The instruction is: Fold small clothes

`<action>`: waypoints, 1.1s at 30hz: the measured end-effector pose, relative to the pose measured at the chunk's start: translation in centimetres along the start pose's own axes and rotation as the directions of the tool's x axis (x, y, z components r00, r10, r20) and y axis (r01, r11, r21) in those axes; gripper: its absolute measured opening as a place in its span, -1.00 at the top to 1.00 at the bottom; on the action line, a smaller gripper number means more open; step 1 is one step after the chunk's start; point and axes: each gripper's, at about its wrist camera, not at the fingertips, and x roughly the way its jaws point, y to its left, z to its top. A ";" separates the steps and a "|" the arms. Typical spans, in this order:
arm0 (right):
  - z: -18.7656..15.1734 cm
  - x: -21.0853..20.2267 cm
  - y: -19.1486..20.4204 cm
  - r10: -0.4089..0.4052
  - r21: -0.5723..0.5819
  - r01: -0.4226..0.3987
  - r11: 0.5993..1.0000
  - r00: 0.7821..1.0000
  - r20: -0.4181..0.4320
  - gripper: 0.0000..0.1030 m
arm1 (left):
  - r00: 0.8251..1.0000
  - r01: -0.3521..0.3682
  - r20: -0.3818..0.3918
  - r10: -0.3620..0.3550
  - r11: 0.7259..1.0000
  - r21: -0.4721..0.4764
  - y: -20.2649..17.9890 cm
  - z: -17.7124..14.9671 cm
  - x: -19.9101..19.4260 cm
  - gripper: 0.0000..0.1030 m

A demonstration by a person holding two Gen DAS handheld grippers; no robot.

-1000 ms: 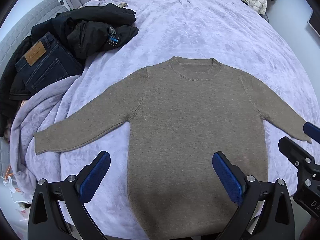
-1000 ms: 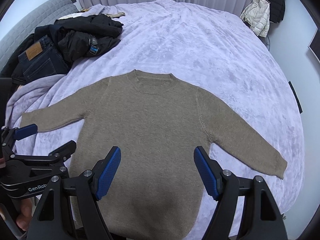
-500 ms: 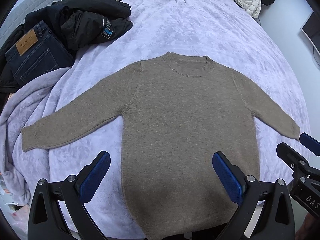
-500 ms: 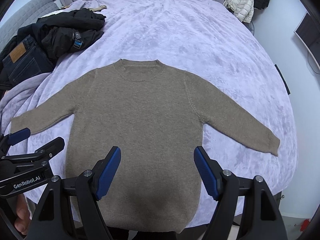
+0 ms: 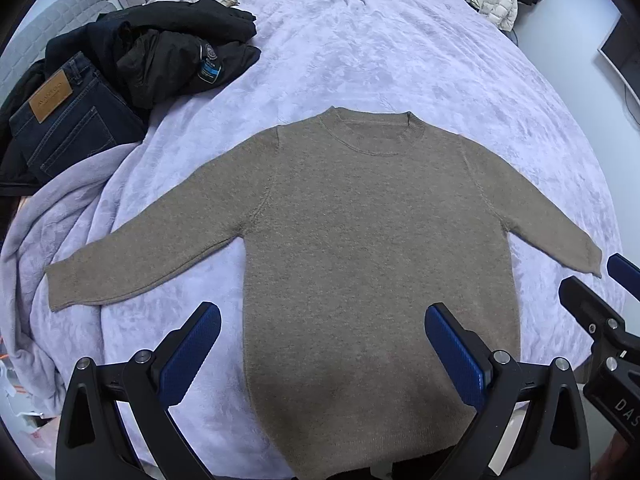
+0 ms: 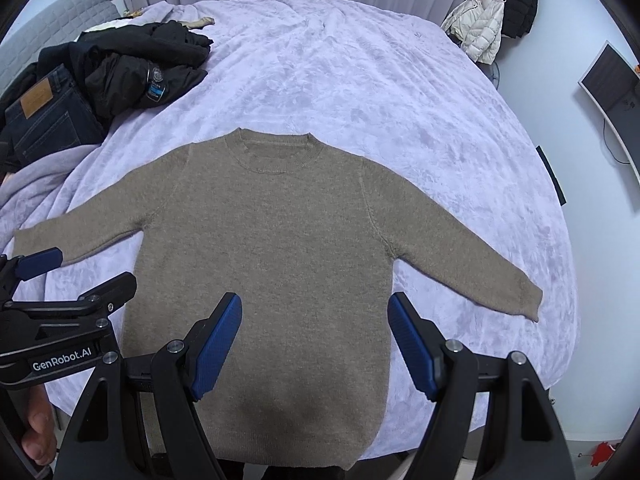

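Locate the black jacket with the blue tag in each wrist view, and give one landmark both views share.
Left wrist: the black jacket lies upper left on the bed, above the jeans, left of the sweater's collar.
Right wrist: the black jacket lies upper left too, nearer the left edge, beside the jeans.
Shared landmark: the brown sweater, spread flat in the middle of both pictures.

Taupe knit on lilac

The sweater is plain taupe-brown; the bedspread pale lilac with a faint mottled sheen. Jeans are dark indigo with a tan patch, the jacket black, gripper pads blue.
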 end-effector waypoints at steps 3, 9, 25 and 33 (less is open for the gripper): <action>0.5 0.4 -1.1 0.027 0.016 -0.027 1.000 1.000 0.010 -0.52 | 1.000 -0.023 0.003 0.023 1.000 -0.004 -0.7 0.4 -0.3 -0.98; 1.3 1.8 -5.0 0.079 0.080 -0.081 0.993 0.996 0.027 -0.52 | 0.997 -0.073 -0.009 0.073 0.997 0.010 -3.9 1.6 0.1 -0.98; -2.0 12.3 -27.2 0.062 0.443 -0.035 0.896 0.997 -0.045 -0.52 | 0.987 -0.112 -0.106 0.122 0.989 0.096 -19.3 6.3 7.7 -0.98; -9.7 18.2 -40.4 0.035 0.656 0.068 0.752 0.989 -0.143 -0.52 | 0.975 -0.120 -0.161 0.150 0.976 0.184 -25.6 5.7 10.8 -0.98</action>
